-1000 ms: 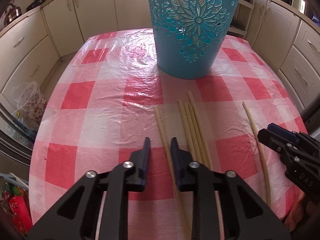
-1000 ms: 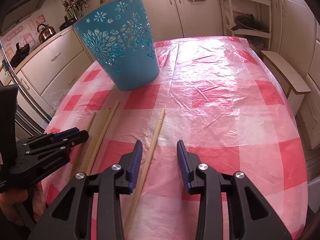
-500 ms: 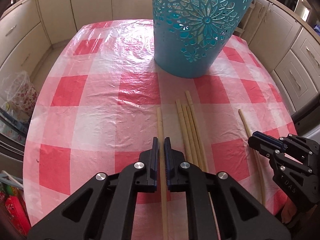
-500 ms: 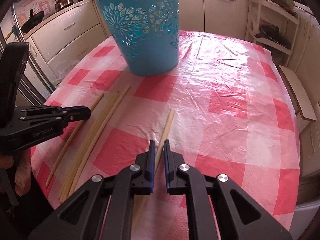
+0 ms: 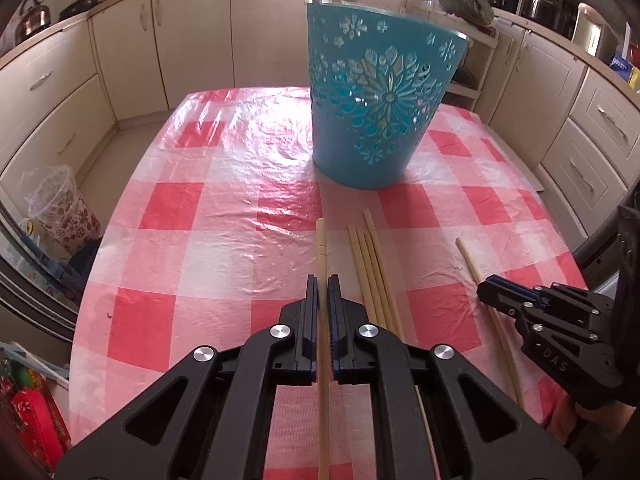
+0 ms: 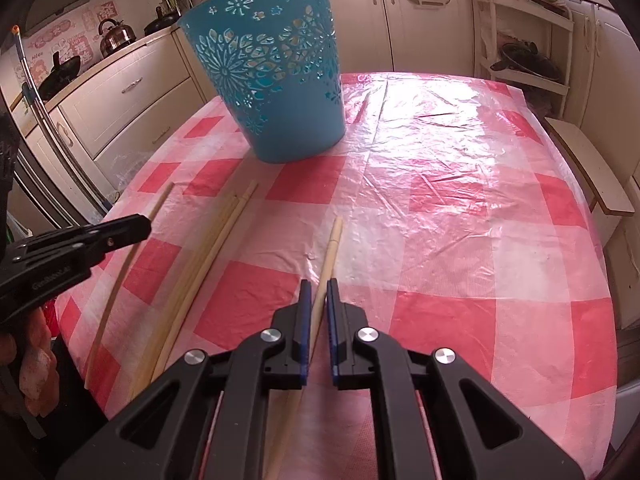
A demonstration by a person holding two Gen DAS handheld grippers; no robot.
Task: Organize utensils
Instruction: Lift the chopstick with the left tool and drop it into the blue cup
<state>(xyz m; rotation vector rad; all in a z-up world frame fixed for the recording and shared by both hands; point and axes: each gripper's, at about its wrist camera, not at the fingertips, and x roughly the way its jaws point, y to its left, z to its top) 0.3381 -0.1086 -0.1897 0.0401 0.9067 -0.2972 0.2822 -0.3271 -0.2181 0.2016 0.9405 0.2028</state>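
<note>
Both grippers have closed since a second ago, when their jaws stood wide apart on either side of the sticks, and the blue basket (image 5: 380,112) now sits lower in both views, which suggests each tool has lifted or tipped up. Now the left gripper (image 5: 323,292) is clamped on one chopstick (image 5: 321,248), the stick running straight between its blue pads with its blunt end pointing toward the basket. The right gripper (image 6: 316,296) is pinched on another chopstick (image 6: 332,248), which crosses the narrow gap at a slight slant, so that hold looks less square. To do this step well, I would raise both sticks slowly and level, keep them from swinging, then tilt each tip over the basket's rim before letting go; the slanted one may pivot if it is moved fast. Between the two held sticks, on the checked tablecloth (image 5: 200,208) in front of the basket, a bundle of four chopsticks (image 5: 372,264) lies side by side and touching. All are pale, plain wood, long and thin, squared toward the thick end. Whether either held stick has cleared the cloth, I cannot tell.
</note>
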